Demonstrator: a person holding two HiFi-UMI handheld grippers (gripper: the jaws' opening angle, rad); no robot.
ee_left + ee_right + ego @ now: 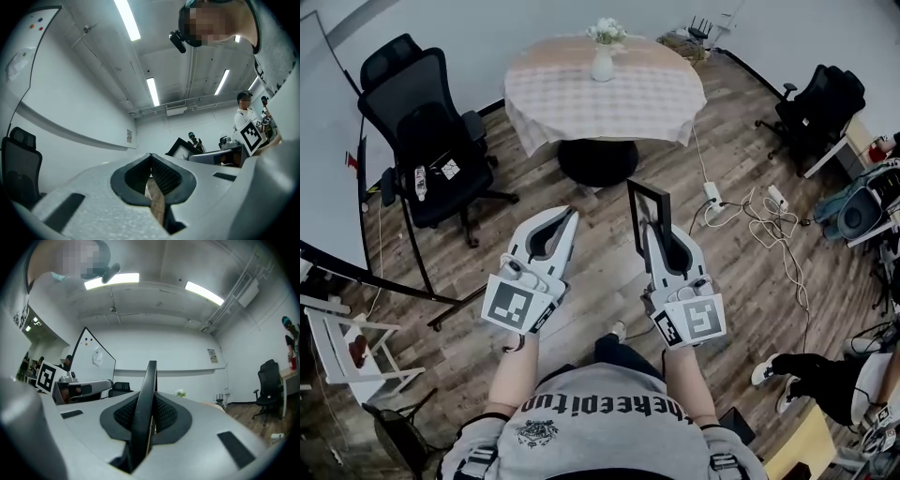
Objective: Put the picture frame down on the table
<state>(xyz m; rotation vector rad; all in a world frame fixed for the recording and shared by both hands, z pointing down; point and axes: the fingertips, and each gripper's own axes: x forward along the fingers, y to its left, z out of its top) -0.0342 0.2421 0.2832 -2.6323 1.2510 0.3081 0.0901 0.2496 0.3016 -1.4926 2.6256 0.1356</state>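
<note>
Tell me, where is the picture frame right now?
In the head view, the picture frame is clamped upright in the right gripper, just right of centre, above the wooden floor and short of the round table.

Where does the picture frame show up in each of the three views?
Head view: the picture frame stands upright just right of centre, gripped by the right gripper.
Left gripper view: the frame is right of centre, in the background.
Right gripper view: the frame is edge-on, dead centre.
Shared landmark: white flowers, head and right gripper views.
</note>
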